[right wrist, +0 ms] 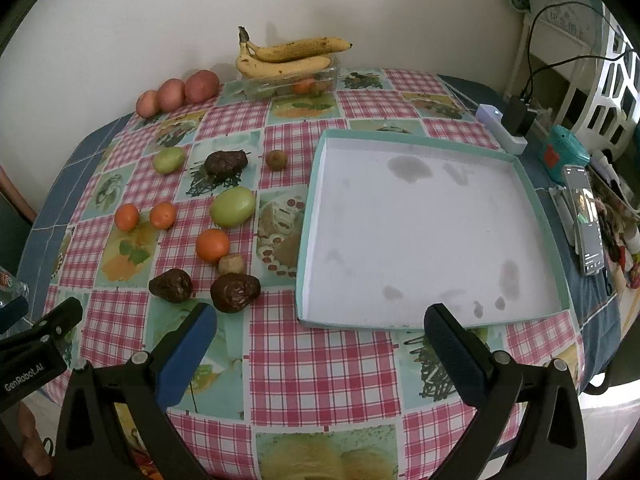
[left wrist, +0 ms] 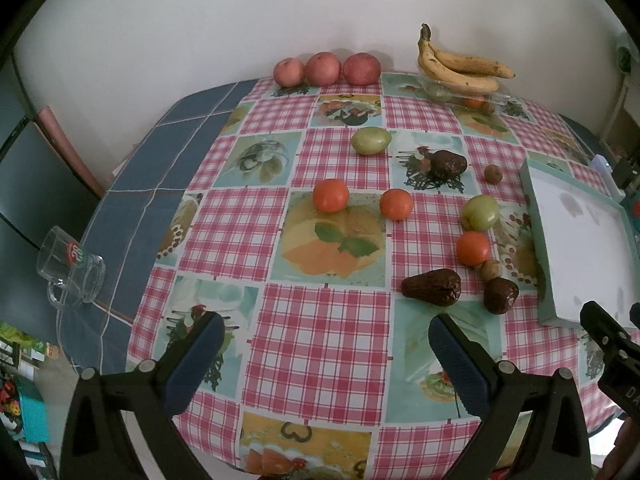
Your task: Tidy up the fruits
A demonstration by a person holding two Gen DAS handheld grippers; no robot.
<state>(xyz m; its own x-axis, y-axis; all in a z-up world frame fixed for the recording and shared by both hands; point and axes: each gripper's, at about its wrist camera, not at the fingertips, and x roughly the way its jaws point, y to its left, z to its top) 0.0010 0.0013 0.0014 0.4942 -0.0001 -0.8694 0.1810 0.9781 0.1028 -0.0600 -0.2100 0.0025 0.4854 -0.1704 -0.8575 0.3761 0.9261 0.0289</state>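
Loose fruit lies on the checked tablecloth: three oranges (left wrist: pixel 330 195) (right wrist: pixel 212 245), two green fruits (left wrist: pixel 371 140) (right wrist: pixel 233 206), three dark avocados (left wrist: pixel 432 287) (right wrist: pixel 235 292) and small brown fruits (right wrist: pixel 231 264). Three red apples (left wrist: pixel 326 69) (right wrist: pixel 178 94) line the far edge. Bananas (left wrist: pixel 460 66) (right wrist: pixel 286 58) rest on a clear container (right wrist: pixel 288 82). A shallow white tray with teal rim (right wrist: pixel 516 158) (left wrist: pixel 536 216) is empty on the right. My left gripper (left wrist: pixel 326 340) is open and empty above the near table. My right gripper (right wrist: pixel 320 326) is open and empty before the tray's near edge.
A glass mug (left wrist: pixel 72 276) lies on its side at the table's left edge. A phone (right wrist: pixel 585 220), a power strip with charger (right wrist: pixel 506 126) and clutter sit right of the tray. A wall stands behind the table.
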